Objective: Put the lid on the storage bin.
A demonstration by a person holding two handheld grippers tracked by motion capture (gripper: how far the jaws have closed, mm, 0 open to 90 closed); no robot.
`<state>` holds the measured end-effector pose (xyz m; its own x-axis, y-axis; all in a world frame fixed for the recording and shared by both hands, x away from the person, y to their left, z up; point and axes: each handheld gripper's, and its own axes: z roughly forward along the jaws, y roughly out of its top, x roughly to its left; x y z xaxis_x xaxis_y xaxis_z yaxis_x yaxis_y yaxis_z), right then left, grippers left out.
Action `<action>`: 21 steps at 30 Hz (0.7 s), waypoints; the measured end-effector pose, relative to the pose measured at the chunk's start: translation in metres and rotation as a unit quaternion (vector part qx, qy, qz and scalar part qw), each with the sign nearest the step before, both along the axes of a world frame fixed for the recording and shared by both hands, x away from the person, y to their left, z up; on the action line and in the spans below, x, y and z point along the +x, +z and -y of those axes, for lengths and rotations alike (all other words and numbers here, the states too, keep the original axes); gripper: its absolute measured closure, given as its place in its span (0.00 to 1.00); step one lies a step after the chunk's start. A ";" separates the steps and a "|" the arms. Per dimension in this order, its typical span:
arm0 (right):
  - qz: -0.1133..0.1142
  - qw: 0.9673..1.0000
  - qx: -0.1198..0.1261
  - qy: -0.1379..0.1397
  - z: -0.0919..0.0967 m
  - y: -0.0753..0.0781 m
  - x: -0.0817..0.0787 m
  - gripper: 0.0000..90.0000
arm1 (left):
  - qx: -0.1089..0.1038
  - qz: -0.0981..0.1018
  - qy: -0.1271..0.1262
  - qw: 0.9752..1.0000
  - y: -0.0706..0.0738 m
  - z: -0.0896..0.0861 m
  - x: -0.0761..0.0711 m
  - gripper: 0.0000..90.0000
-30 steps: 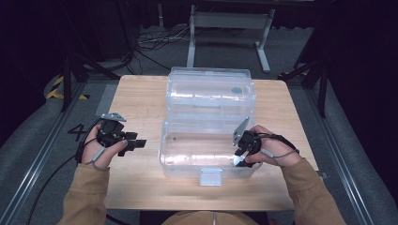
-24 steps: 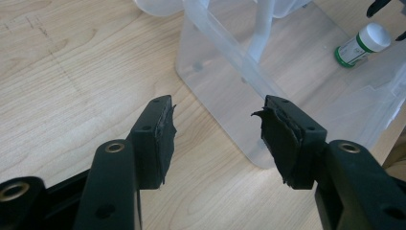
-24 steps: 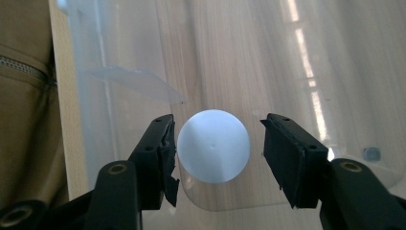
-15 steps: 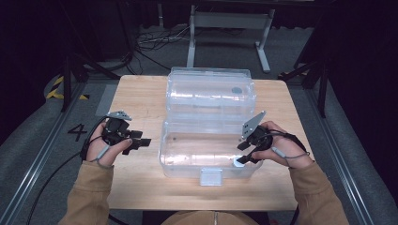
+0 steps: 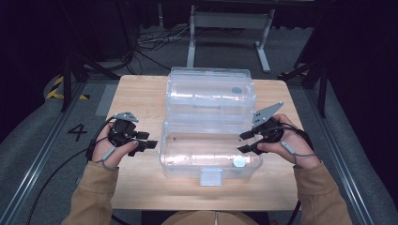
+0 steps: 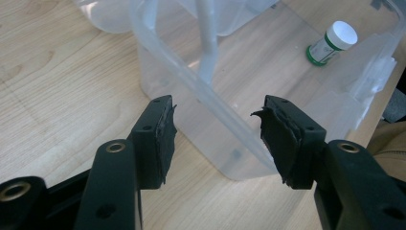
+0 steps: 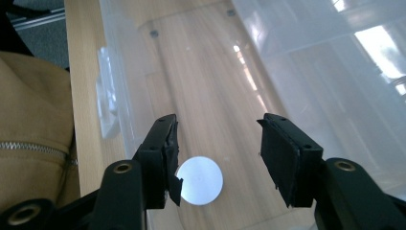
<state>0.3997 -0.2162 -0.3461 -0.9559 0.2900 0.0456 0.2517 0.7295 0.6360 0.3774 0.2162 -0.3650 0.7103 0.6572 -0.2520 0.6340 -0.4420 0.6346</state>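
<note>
A clear plastic box (image 5: 210,140) lies open on the wooden table (image 5: 141,101), its lid (image 5: 211,93) folded back behind it. Inside, near the front right corner, stands a small bottle (image 5: 239,162) with a white cap (image 7: 199,179) and green label (image 6: 332,43). My right gripper (image 5: 245,141) hovers open at the box's right rim, its jaws above the bottle's cap. My left gripper (image 5: 149,142) sits open just left of the box, jaws spread toward its left wall (image 6: 191,81). Neither holds anything.
A latch tab (image 5: 210,176) sticks out of the box's front wall. Bare table lies left of the box and along the front edge. A metal stand (image 5: 230,23) and cables (image 5: 145,40) are on the dark floor beyond the table.
My right gripper has drawn back to the right, out of the box, and opened. The bottle now stands free inside the box. My left gripper has edged closer to the box.
</note>
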 end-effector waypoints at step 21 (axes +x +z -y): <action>0.037 0.996 0.060 -0.052 -0.005 0.050 0.031 0.53 | -0.014 0.011 -0.050 0.999 0.009 0.021 -0.012 0.52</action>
